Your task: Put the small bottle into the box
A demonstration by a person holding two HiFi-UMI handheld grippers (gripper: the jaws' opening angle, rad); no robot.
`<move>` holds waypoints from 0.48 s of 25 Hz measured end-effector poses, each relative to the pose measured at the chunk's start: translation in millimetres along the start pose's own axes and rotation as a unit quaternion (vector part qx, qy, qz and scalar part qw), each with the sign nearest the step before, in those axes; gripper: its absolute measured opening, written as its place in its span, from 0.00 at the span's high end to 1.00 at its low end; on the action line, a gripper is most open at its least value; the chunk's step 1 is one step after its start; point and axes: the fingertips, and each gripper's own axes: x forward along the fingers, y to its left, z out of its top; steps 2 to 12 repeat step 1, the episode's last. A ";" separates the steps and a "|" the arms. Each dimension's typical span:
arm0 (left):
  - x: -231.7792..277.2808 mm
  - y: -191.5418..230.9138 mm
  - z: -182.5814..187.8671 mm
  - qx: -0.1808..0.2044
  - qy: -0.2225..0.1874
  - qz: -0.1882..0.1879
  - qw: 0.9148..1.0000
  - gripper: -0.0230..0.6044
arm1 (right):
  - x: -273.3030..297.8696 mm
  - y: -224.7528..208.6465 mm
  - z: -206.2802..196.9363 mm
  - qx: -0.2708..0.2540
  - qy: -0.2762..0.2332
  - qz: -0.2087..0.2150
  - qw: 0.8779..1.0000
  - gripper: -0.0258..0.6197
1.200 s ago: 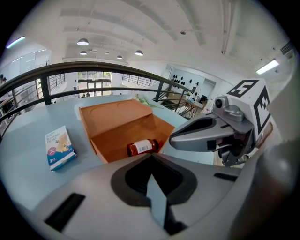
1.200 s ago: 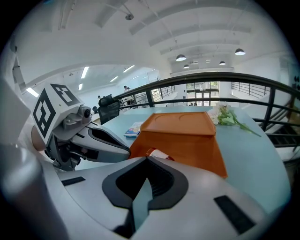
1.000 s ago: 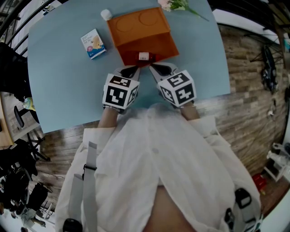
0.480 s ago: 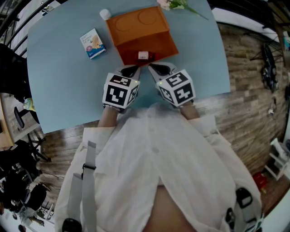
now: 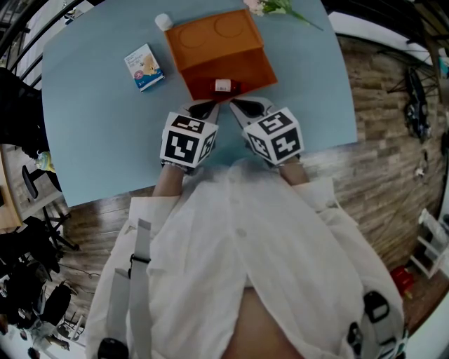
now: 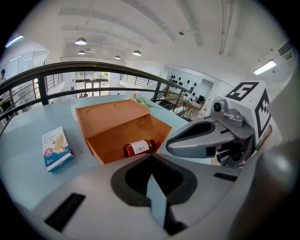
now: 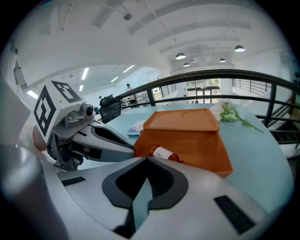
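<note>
A small reddish-brown bottle with a white label lies on its side inside the open orange box, close to the box's near wall. The box lid is folded back flat on the table. My left gripper and right gripper rest side by side just in front of the box, both shut and holding nothing. In the left gripper view the bottle lies just beyond my shut left gripper. The right gripper view shows the bottle past my right gripper.
A small blue and white carton lies left of the box on the light blue table. A white round cap sits by the lid's far left corner. Flowers lie at the far edge. The table's near edge runs under my wrists.
</note>
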 end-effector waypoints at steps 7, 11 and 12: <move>0.0 0.2 0.1 0.000 0.000 0.000 1.000 0.96 | 0.5 -0.1 -0.3 0.001 0.000 0.001 1.000 0.96; 0.0 0.2 0.1 0.000 0.000 0.000 1.000 0.96 | 0.5 -0.1 -0.3 0.001 0.000 0.001 1.000 0.96; 0.0 0.2 0.1 0.000 0.000 0.000 1.000 0.96 | 0.5 -0.1 -0.3 0.001 0.000 0.001 1.000 0.96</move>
